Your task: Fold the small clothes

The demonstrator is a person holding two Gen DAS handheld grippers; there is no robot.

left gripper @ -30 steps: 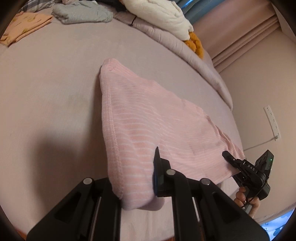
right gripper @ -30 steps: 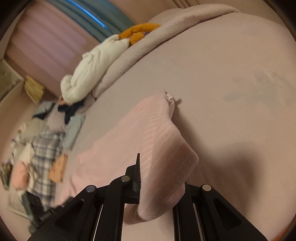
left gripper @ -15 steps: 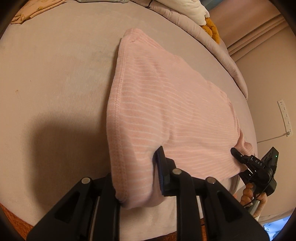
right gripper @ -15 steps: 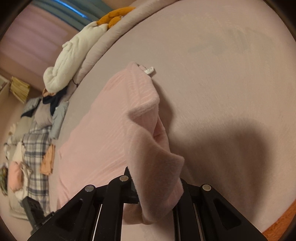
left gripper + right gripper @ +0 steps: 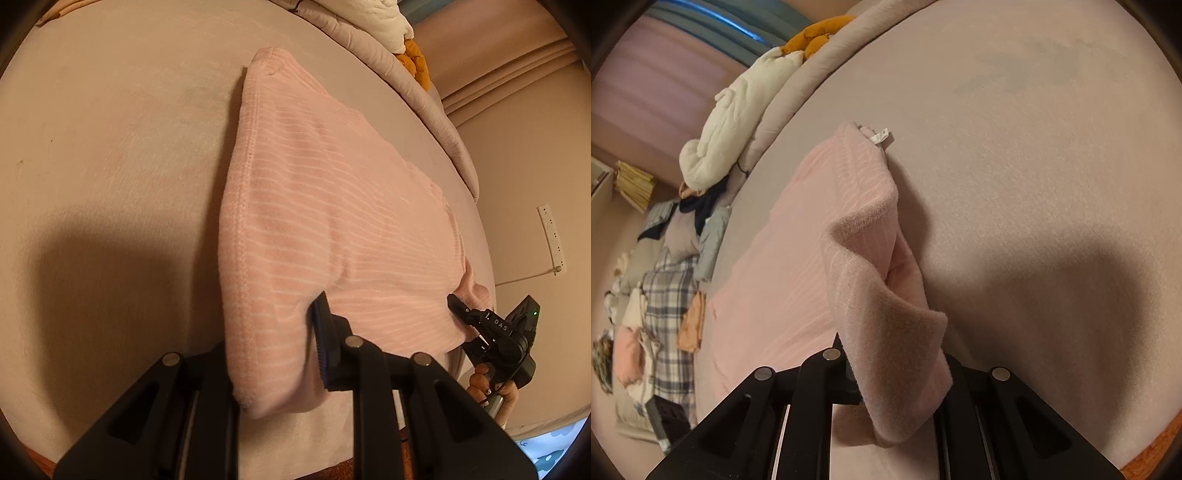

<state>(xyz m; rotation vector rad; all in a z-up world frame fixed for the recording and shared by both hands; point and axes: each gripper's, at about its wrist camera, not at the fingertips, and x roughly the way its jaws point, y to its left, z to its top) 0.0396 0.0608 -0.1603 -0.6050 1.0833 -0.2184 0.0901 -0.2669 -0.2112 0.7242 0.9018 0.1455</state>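
A pink garment with thin white stripes (image 5: 332,206) lies spread on the pale bed sheet (image 5: 110,166), folded over on itself. Its near left corner rises into my left gripper (image 5: 273,354), which is shut on it; the cloth hides the left finger. The right gripper (image 5: 458,306) shows at the garment's near right corner, held by a hand (image 5: 487,384). In the right wrist view that corner of the pink garment (image 5: 886,317) hangs bunched in my right gripper (image 5: 897,373), shut on it. A white label (image 5: 881,136) sticks out at the far corner.
A white quilt (image 5: 738,118) and an orange plush toy (image 5: 816,35) lie along the grey rolled cover at the bed's far edge. Several loose clothes, one plaid (image 5: 668,306), are piled beyond the garment. A socket strip (image 5: 552,236) hangs on the wall. The bed's near edge (image 5: 1152,443) is close.
Both grippers have sunk toward the bed with the garment's near corners in them. The cloth now lies lower and flatter on the sheet.
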